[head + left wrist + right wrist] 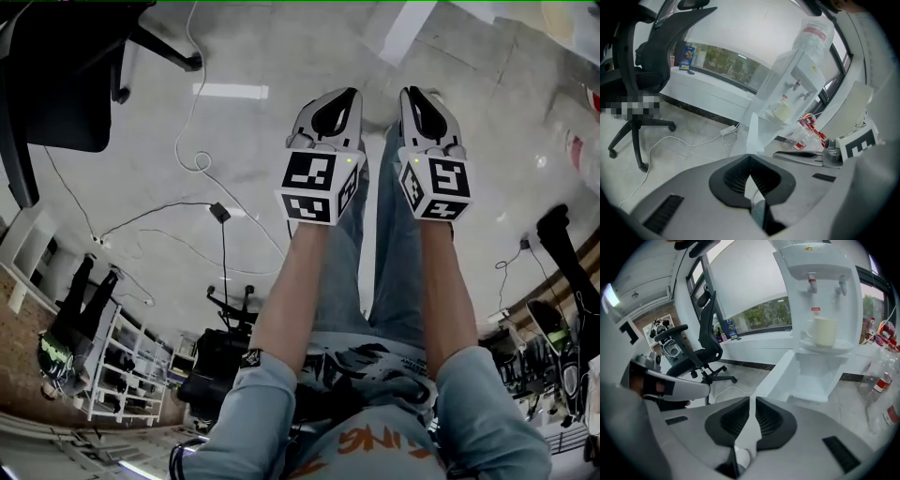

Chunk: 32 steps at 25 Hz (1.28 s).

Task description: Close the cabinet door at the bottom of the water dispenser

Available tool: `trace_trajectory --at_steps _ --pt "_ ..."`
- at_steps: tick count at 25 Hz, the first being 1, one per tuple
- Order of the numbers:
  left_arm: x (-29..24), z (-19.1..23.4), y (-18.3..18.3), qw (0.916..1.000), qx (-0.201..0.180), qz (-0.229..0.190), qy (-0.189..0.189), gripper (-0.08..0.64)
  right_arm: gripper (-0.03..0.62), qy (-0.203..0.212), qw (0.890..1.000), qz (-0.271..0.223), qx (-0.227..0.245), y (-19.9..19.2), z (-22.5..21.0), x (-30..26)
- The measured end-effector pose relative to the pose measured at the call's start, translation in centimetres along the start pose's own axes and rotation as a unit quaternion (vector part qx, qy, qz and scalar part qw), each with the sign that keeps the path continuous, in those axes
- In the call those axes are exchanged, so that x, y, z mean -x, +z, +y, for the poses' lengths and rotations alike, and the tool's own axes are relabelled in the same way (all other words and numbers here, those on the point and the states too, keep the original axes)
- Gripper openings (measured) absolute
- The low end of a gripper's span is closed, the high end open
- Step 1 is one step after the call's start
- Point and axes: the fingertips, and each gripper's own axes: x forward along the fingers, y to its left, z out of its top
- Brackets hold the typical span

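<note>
**Grippers.** The left gripper (749, 155) is fully closed: its two jaw tips meet, with only a narrow V-shaped gap behind them, and nothing is held. The right gripper (751, 398) is in the same condition, with tips together and empty. In the head view both grippers are held side by side at arm's length, close together but not touching, above the floor (234, 150). Each gripper shows at the edge of the other's view.

**Task item.** The dispenser (820, 310) stands upright on the floor ahead of both grippers. The door (776, 376) at its base is open. In the right gripper view it is swung out to the left of the cabinet (825, 373), leaving the white interior exposed. The door's outer edge lies in line beyond the right gripper's tips and apart from them. In the left gripper view the same door appears as a white panel just above the closed tips, again without contact.

**Dispenser fittings.** A cream cup (825, 331) sits on the tray (825, 348) below the two taps. In the left gripper view a clear bottle (813, 35) is mounted on top.

**Surroundings.** A black chair (705, 350) stands to the left of the dispenser, well apart from it. A white cable (670, 140) runs across the floor between the chair and the dispenser. Several red-labelled small bottles (881, 380) lie on the floor to the dispenser's right.
</note>
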Motion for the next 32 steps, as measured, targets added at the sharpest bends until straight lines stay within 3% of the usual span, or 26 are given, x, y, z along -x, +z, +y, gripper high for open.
trace_trajectory --at_steps 4,15,32 --pt "-0.5 1.1 -1.0 0.9999 0.002 0.012 -0.002 0.02 0.048 0.002 1.0 0.0 0.006 -1.6 0.2 -1.5" --pt "-2.0 3.9 -2.5 0.9994 -0.004 0.034 -0.002 0.02 0.22 -0.026 1.0 -0.003 -0.013 -4.0 -0.4 -6.2" --pt "-3.6 5.8 -4.8 0.9973 -0.023 0.068 -0.012 0.02 0.247 -0.094 0.992 -0.031 -0.079 -3.9 -2.7 -12.0"
